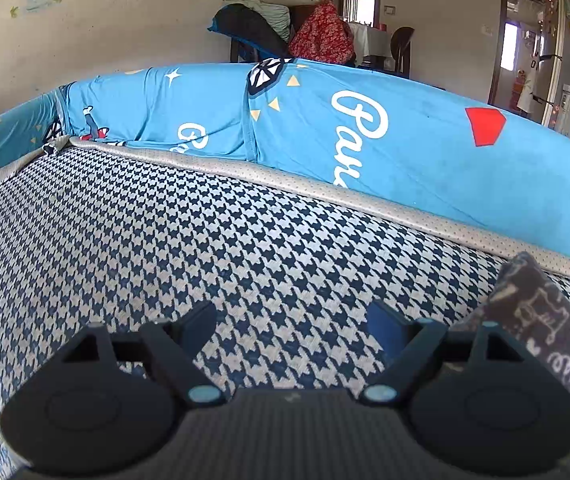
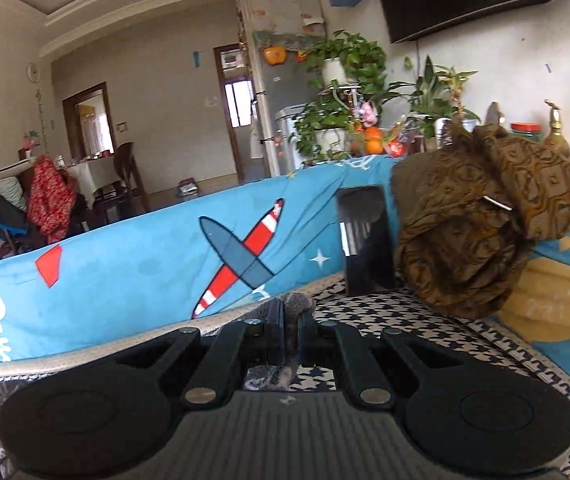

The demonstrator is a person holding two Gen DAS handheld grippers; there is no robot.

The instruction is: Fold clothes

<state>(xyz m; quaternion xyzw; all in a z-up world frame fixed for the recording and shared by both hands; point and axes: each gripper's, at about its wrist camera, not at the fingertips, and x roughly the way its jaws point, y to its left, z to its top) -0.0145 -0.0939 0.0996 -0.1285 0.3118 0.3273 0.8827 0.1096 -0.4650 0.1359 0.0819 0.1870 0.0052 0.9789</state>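
The grey printed garment [image 1: 549,320] is lying on the houndstooth sofa seat [image 1: 205,240], bunched into a soft ridge at the right edge of the left wrist view and trailing under the right gripper [image 2: 291,340] in the right wrist view. It is looking like thin, light cloth with a pale line-drawn pattern: limp, likely to sag and drape as soon as it is being lifted, and unlikely to slip much against rubbery pads. Nothing about it is fragile.

The right gripper is pinching a small tuft of that grey cloth [image 2: 297,308] between its fingers, jaws nearly together, so it is gripping the garment. A fold that small is probably carrying several layers, which is making it hard to judge which edge is being held. A hem or corner would be giving better control than a mid-panel bunch, since a limp cloth is following only where its outline is being led.

The left gripper [image 1: 293,328] is standing wide apart over bare seat, with nothing between its fingers; the garment's ridge is just beside its right finger.

Behind the seat, a blue printed cover [image 1: 405,152] is draped over the sofa back. A brown patterned bundle [image 2: 481,220] and a dark phone [image 2: 365,244] are resting at the seat's far end.
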